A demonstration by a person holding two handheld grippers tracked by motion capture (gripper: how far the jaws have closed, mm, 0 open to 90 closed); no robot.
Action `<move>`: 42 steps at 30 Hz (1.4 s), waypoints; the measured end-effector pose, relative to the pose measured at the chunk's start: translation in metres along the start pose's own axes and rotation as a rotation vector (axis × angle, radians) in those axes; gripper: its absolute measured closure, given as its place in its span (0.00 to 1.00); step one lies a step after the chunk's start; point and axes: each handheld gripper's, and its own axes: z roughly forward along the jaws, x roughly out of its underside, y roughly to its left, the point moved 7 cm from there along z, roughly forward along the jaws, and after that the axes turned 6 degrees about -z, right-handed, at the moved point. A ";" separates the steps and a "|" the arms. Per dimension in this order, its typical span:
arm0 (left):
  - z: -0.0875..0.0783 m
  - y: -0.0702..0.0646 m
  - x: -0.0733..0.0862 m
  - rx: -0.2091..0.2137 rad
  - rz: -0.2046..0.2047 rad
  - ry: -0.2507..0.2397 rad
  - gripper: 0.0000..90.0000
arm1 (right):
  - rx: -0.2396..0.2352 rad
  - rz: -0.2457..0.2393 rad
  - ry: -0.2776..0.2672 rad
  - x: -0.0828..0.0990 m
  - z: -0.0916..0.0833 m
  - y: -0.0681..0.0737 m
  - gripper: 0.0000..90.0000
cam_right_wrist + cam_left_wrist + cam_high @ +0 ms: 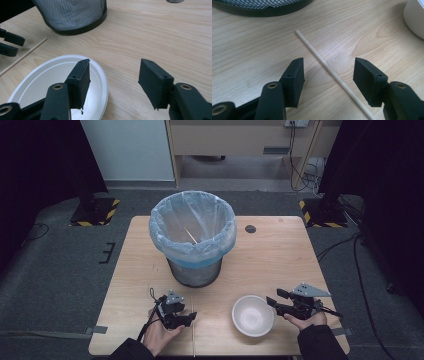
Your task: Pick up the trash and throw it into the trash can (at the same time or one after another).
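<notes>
The left gripper (328,72) has its jaws open astride a thin wooden stick (329,69) lying flat on the desk (280,250) near the front edge — neither pad touches it. Best to sink until the pads nearly graze the wood, centre the stick, then close squarely so it cannot roll away. The right gripper (113,75) stands open over the rim of a white bowl (37,82). The lined bin (193,235) waits behind.

No legible text, label, brand, number or sign found on any surface examined. The yellow-and-black hazard striping (95,212) on the floor plates bears no wording.
</notes>
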 end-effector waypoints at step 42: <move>0.001 0.016 -0.001 -0.078 0.140 0.110 0.94 | -0.079 -0.028 0.171 0.021 0.016 0.009 0.60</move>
